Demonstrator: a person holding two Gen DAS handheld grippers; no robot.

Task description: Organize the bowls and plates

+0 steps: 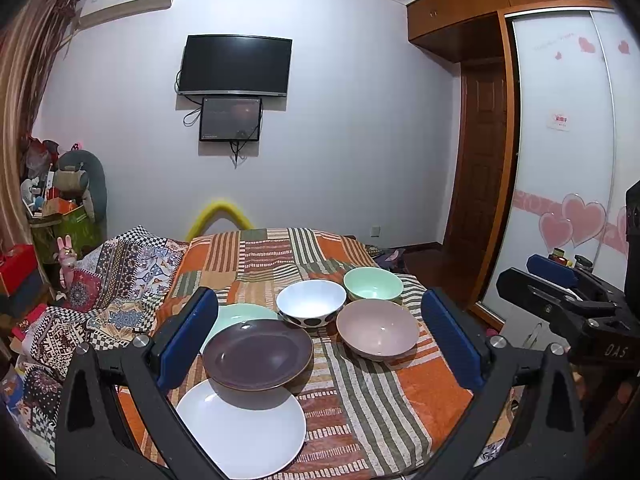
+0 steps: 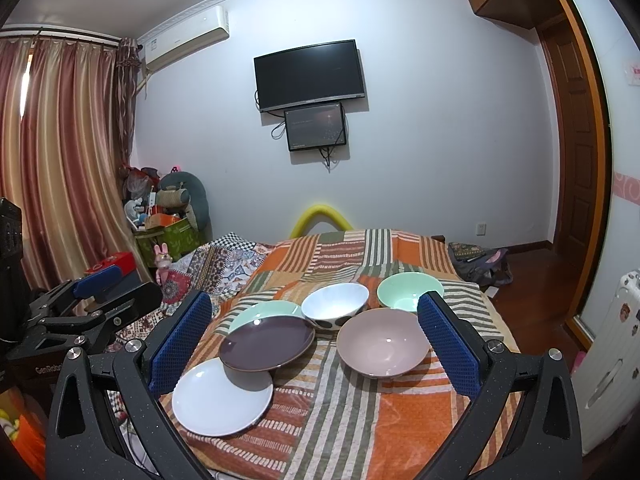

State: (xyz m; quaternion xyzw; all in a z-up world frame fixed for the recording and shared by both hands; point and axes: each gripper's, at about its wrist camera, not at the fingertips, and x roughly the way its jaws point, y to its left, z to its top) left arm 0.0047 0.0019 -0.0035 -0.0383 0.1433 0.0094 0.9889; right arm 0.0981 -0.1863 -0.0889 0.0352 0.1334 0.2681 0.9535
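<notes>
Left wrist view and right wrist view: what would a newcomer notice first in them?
First, the crockery on the striped orange blanket: a dark purple plate overlapping a white plate and a mint plate, with a spotted white bowl, a mint bowl and a pink bowl to the right. Then the black TV on the far wall.

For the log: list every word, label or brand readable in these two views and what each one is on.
"OAS" on the right gripper body, in the left wrist view; probably part of a longer word.
"GenRobo", cut off by a finger, on the left gripper body, in the right wrist view.
Red sticker on the wardrobe door: too small to read.
Air conditioner label: blurred.
TV badge: unreadable.
</notes>
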